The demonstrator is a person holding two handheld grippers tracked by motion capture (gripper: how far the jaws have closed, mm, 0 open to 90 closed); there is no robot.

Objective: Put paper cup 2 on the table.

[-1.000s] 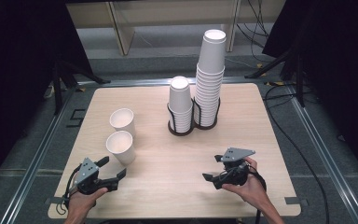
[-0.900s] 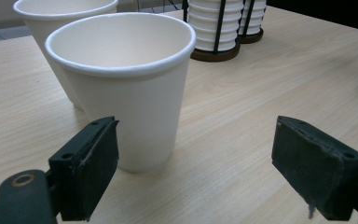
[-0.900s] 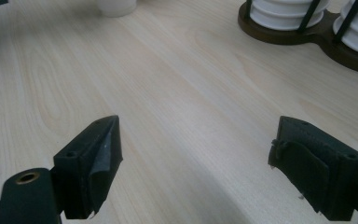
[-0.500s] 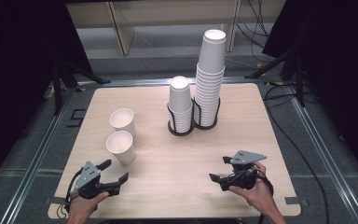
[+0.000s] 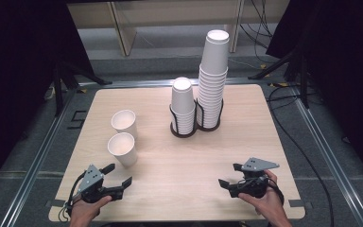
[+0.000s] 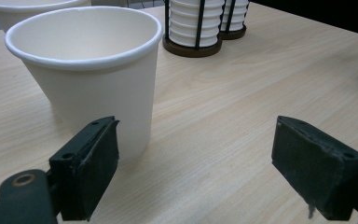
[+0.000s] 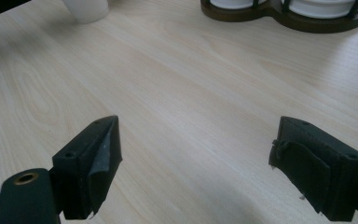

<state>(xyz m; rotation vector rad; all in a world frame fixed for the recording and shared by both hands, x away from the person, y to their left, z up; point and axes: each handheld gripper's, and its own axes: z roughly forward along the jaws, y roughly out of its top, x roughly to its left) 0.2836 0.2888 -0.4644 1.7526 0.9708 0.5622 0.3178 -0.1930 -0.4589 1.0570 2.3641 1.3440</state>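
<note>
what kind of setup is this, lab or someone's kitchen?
Most likely a lab data-collection rig, not a kitchen: a bare wooden table fenced by metal rails, loose cables on the floor, dark curtains at the sides, and paper cup stacks in a wire holder.

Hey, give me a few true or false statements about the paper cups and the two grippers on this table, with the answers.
1. Two loose cups, the nearer cup and the farther cup, stand upright on the table. True.
2. The left gripper is clamped on the nearer cup. False: its jaws stand open with nothing between them.
3. In the wire holder, the tall stack is to the right of the short stack. True.
4. The right gripper holds a cup. False: it is open and empty over bare wood.
5. The loose cups sit right of the holder. False: they sit to its left.
</note>
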